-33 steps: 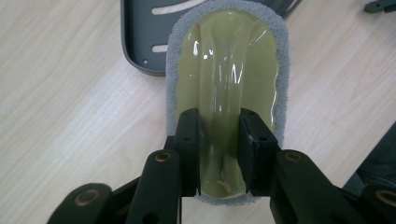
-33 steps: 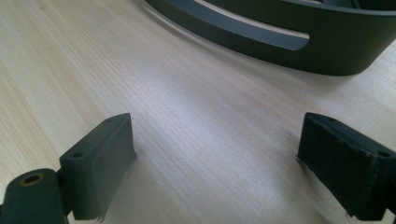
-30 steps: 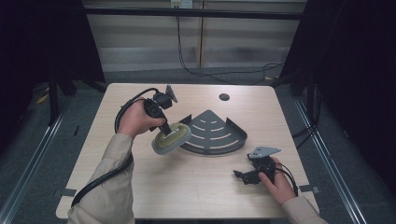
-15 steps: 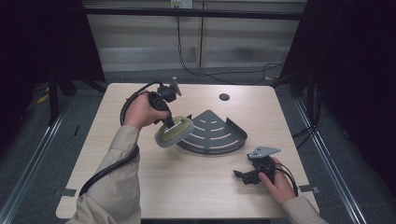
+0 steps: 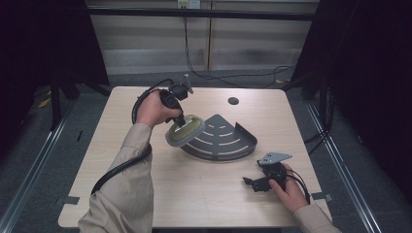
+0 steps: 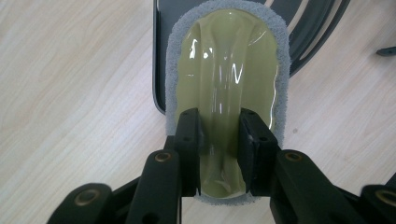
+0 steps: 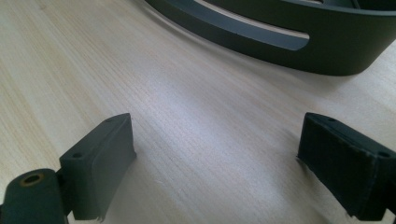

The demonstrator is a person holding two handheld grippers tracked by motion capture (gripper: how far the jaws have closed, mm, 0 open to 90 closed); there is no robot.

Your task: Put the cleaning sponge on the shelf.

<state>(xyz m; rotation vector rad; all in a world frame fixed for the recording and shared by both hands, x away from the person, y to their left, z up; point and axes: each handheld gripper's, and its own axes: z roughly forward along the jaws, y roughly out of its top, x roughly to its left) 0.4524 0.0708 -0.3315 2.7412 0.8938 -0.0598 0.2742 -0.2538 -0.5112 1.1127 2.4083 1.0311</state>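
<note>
Since earlier frame: left gripper (image 5: pixel 181 122) carried sponge scrubber (image 5: pixel 184 129) up over near corner of dark corner rack (image 5: pixel 228 141). Jaws pinch scrubber's raised centre ridge, pad hanging ahead, level for setting down. Right gripper (image 5: pixel 252 183) wide, empty, idle on bench (image 5: pixel 194 194).

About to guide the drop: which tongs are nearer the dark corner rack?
Left. The left tongs hold the scrubber over the corner rack's left edge; the right tongs rest on the table below it, apart.
</note>
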